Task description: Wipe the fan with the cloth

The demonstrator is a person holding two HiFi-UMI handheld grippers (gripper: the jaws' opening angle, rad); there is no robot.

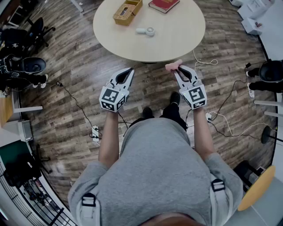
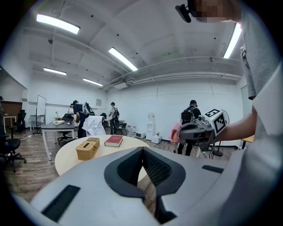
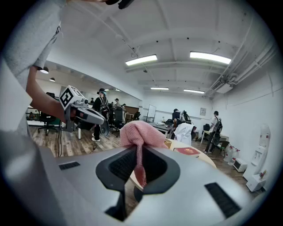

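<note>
The wiping has not begun. The right tongs [image 1: 177, 69] are clamped on a pink cloth [image 1: 172, 65], with a fold pinched between the jaws and a bunch standing out past the tips. The left tongs [image 1: 131, 69] are closed tight with nothing between them. Both are held out in front of the person, apart from each other, over the floor just short of the near edge of the round counter [image 1: 185, 42]. The fan [image 1: 146, 31], a small white hand-held one, lies on its side on the counter, well beyond both tongs and roughly between them in the head view. A basket [image 1: 127, 12] and a red book [image 1: 164, 4] sit farther back. Nothing touches the fan. Having the cloth in hand looks like the only step done. What is left, by my reading, is the reach over the counter, perhaps steadying the fan with the left tongs, and the wipe itself.
</note>
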